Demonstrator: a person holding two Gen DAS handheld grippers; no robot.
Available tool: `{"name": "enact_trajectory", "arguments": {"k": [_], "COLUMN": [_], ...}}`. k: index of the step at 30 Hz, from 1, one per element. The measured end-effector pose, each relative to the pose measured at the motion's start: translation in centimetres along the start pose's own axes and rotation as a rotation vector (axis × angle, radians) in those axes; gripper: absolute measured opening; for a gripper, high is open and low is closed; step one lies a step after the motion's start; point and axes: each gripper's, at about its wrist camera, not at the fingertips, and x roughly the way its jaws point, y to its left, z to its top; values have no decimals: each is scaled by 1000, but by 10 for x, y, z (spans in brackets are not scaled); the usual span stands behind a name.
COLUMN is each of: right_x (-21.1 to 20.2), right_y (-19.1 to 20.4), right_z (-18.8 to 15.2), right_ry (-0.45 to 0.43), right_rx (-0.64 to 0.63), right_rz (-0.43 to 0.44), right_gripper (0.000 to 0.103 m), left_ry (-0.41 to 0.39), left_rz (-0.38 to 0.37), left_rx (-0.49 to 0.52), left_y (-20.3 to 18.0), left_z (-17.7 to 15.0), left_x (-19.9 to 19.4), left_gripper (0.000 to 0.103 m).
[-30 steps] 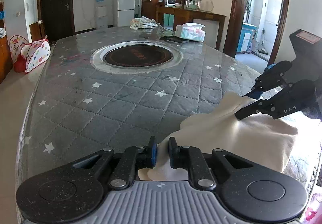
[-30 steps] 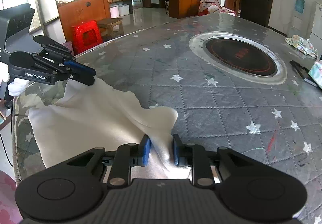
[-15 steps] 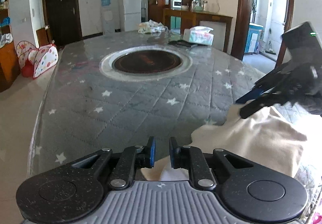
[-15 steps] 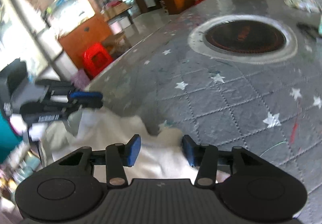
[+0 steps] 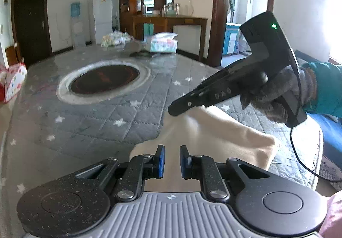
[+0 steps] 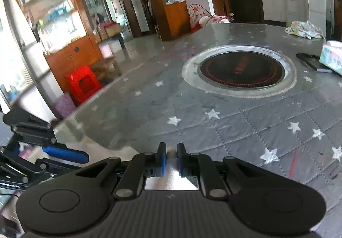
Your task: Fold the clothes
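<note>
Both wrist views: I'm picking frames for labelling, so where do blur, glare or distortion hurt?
Left wrist view: the window at far right is blown out, the cream garment and tissue box are soft, and the fisheye bends the door frame. Right wrist view: the left side by the red stool is motion-smeared, with glare on the table.

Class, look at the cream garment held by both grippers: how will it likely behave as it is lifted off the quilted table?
The cream garment probably hangs floppy: it sags between the left gripper and the closing right gripper. It seems light, rising from two pinches. It may drag slightly on the quilted table cover.
</note>
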Motion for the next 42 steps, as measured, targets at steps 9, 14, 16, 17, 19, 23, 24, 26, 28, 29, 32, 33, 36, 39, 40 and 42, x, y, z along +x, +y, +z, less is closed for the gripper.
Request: {"name": "enact_trajectory", "arguments": {"k": [9,14,16,17,19,23,24,26,28,29,32,33,36,39,40,42], "right_x": [-8,-12,-5,0,6,-2,-6,-11,-12,-13,-25,-31,-41,-39,-39,-41], "right_y": [1,29,34,36,37,40,40,41,42,42,41,40,38,29,23,12], "right_z": [-6,-17,-22,-24,-27,-25,-26,-30,-35,-38,-40,-40,-41,-47,-49,-51], "right_ry": [-19,6,21,29,31,14,10,9,28,31,2,-15,-19,22,25,16], "right_rx": [-28,-163,-187,-187,-172,-161,-160,-170,-182,-181,-163,-158,-159,-148,-133,-94], "right_rz": [-42,-10,-19,-26,-36,-38,-36,-36,-44,-46,-48,-49,-73,-120,-134,-140], "right_gripper": [15,15,15,15,15,15,15,15,16,16,16,16,16,16,17,17], "left_ry": [66,82,80,80,81,81,80,79,77,78,78,77,77,77,76,77], "left_rz": [15,12,15,17,18,19,19,20,19,19,25,27,26,26,28,33], "left_rx": [-98,-149,-150,-151,-148,-150,-150,-149,-149,-150,-140,-139,-143,-143,-141,-137], "left_y": [16,24,24,23,23,24,23,23,23,23,22,21,22,23,22,22], "left_z": [0,-6,-7,-7,-7,-7,-7,-8,-8,-8,-9,-9,-9,-9,-9,-9], "left_x": [36,45,44,44,44,44,44,45,45,45,45,44,45,46,45,45], "left_gripper": [16,16,16,16,16,17,17,17,17,17,17,17,17,17,17,17]}}
